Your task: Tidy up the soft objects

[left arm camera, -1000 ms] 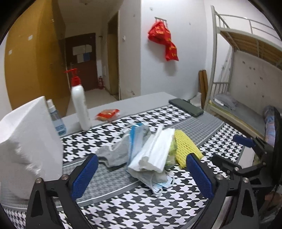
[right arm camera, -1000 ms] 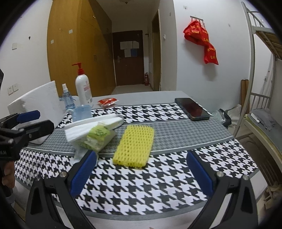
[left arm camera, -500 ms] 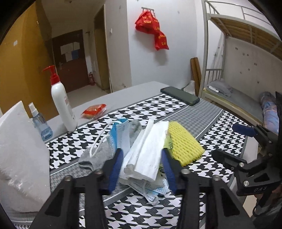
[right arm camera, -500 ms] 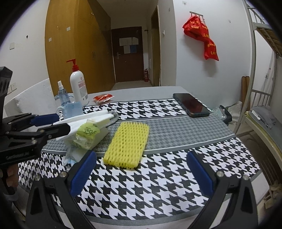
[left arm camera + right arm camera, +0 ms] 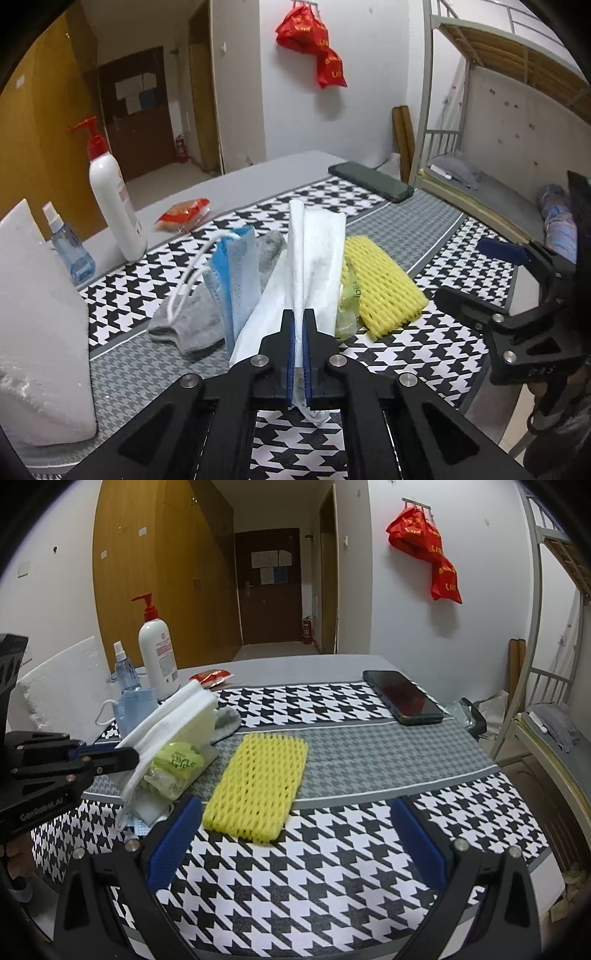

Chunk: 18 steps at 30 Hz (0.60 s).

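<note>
Near the table's left edge, a white face mask (image 5: 314, 258) is clamped by the left gripper (image 5: 298, 325) for sorting, while the right gripper (image 5: 295, 834) is held spread and empty.

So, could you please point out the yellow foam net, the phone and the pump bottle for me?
yellow foam net (image 5: 258, 784), right wrist view, middle of its mesh top.
phone (image 5: 404, 696), right wrist view, centre of its dark screen.
pump bottle (image 5: 114, 206), left wrist view, white body.

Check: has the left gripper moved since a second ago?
Yes. The left gripper has advanced rightward toward the yellow foam net and shut on the white mask.
</note>
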Each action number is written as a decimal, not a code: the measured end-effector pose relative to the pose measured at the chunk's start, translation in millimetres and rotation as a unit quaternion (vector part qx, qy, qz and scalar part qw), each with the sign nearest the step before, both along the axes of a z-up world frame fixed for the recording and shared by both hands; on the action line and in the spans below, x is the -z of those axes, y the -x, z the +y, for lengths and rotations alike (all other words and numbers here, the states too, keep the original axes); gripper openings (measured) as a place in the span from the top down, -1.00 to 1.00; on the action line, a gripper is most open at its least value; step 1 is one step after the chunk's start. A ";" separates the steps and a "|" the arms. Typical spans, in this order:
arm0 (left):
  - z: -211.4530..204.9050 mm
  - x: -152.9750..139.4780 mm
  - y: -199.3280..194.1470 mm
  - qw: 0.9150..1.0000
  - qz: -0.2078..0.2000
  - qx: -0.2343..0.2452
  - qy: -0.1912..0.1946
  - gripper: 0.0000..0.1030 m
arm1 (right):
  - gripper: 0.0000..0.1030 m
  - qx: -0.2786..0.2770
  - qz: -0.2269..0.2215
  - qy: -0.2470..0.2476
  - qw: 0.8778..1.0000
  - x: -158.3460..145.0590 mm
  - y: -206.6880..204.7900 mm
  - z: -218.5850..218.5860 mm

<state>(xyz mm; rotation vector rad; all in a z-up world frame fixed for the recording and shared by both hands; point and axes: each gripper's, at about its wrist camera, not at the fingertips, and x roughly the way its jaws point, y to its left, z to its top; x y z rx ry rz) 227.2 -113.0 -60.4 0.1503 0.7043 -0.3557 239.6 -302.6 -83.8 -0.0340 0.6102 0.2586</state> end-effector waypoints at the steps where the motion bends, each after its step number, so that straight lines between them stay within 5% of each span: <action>1: 1.7 -2.7 2.6 1.000 -0.003 0.000 0.004 0.93 | -1.00 0.000 -0.001 0.001 1.000 -0.3 0.2 -0.4; 9: 27.3 -30.1 43.3 0.999 -0.030 -0.023 0.025 0.93 | -1.00 -0.004 -0.002 0.000 1.000 -6.4 -3.5 -2.3; 18: 66.5 -22.5 88.2 0.995 -0.019 -0.084 0.044 0.93 | -1.00 -0.023 0.014 0.016 1.000 -1.0 -9.7 9.5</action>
